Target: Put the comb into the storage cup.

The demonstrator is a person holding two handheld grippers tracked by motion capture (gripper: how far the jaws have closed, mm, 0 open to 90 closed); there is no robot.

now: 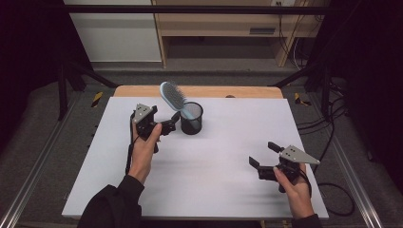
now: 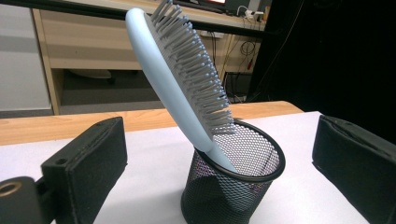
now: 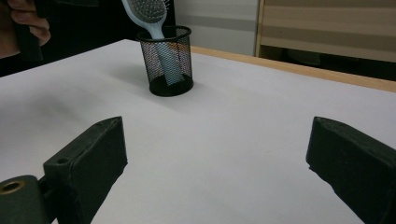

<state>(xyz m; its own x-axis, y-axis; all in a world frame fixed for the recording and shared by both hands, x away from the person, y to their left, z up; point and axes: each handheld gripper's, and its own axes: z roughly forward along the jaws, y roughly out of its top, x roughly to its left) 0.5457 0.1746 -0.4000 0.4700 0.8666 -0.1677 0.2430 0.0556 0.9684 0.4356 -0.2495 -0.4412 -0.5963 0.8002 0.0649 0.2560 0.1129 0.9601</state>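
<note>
— White tabletop (image 1: 214,161); hairbrush (image 1: 172,96) leans toward ten o'clock in the mesh cup (image 1: 192,118) at eleven o'clock.

— Left gripper (image 1: 174,121) gapes beside it, right gripper (image 1: 264,154) also wide. A nudge could topple that cup.

Hairbrush (image 2: 168,88): smooth light-blue plastic, slight sheen, grey plastic bristles. Cup (image 2: 233,186): black wire mesh. Table (image 1: 214,161): matt white top, wood edge.

hairbrush (image 1: 173,99) in mesh cup (image 1: 192,118), cup on table (image 1: 214,161)

One hairbrush (image 1: 173,96), one mesh cup (image 1: 191,118), two grippers, one table (image 1: 214,156)
</note>
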